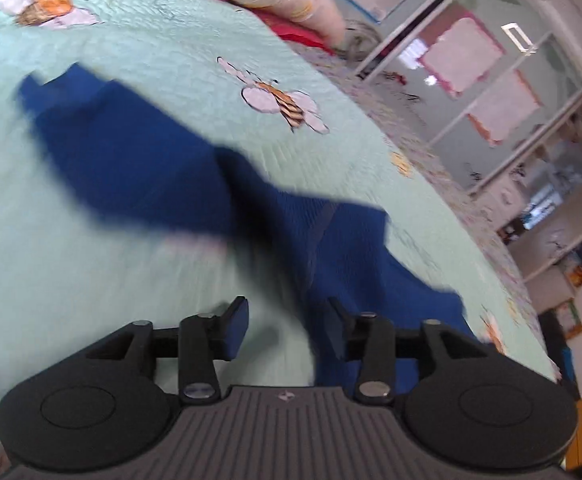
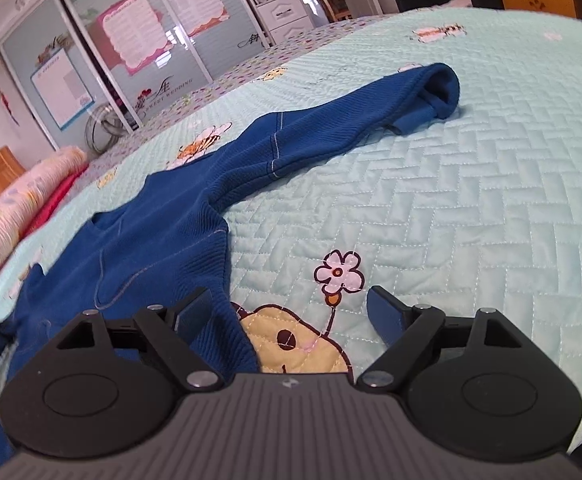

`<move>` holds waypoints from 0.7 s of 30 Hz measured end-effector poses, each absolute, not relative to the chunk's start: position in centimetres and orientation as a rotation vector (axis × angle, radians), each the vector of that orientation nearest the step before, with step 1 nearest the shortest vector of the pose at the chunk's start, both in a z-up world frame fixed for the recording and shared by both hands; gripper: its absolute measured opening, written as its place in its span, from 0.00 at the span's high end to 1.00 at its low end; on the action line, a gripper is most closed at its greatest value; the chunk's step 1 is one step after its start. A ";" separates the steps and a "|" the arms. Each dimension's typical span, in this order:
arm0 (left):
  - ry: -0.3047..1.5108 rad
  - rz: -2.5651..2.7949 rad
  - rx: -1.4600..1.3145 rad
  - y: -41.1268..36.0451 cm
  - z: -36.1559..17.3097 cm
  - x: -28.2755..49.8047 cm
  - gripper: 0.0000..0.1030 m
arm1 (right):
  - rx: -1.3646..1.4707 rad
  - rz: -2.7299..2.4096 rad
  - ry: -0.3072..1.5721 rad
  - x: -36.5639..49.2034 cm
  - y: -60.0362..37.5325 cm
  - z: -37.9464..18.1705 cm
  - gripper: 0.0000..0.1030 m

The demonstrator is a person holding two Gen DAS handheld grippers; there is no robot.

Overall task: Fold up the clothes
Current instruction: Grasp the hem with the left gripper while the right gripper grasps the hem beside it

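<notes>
Left gripper: the black two-finger left gripper [image 1: 287, 326] is seen in the blurred left wrist view with its jaws partly apart; nothing is pinched between the blue pads [image 1: 238, 328], and pale quilt shows in the gap.
Garment: a dark blue knitted long-sleeved sweater [image 2: 163, 232] is spread flat on the bed. In the left wrist view the blue cloth [image 1: 139, 168] runs from upper left to lower right and passes under the right-hand finger.
Sleeve: one long sleeve [image 2: 331, 120] is stretched away to the upper right, its cuff [image 2: 443, 92] folded back on itself.
Bed cover: a pale mint quilted bedspread [image 2: 471, 200] with embroidered bees, a flower and a yellow figure lies under the garment.
Pillows: a pale patterned pillow [image 2: 19, 192] and a red cloth [image 2: 57, 196] are stacked at the bed's far left.
Right gripper: the black two-finger right gripper [image 2: 291, 316] is held with jaws wide apart; the sweater's edge lies just beside the left-hand finger [image 2: 195, 312], and nothing is gripped.
</notes>
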State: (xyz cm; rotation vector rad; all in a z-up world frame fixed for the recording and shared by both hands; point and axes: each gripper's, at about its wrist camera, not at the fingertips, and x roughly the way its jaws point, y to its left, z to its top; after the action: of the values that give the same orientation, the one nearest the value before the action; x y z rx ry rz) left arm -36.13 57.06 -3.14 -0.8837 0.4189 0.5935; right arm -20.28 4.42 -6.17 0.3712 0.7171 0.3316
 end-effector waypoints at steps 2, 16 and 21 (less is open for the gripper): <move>0.446 0.547 -0.882 54.4 -3.4 -38.3 0.51 | 0.398 0.339 0.726 -20.3 4.1 -6.1 0.18; 0.665 0.327 -0.822 43.7 -4.6 -45.2 0.45 | 0.785 0.539 1.024 -22.9 -0.4 -6.8 0.19; 0.667 0.291 -0.810 41.9 -4.8 -44.6 0.46 | 0.702 0.590 1.091 -24.4 1.1 -7.3 0.34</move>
State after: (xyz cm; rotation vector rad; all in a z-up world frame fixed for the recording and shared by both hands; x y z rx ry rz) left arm -44.63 41.89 -4.80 -0.8100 0.6667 0.2914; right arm -24.39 1.06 -7.29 0.7021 1.0914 0.5902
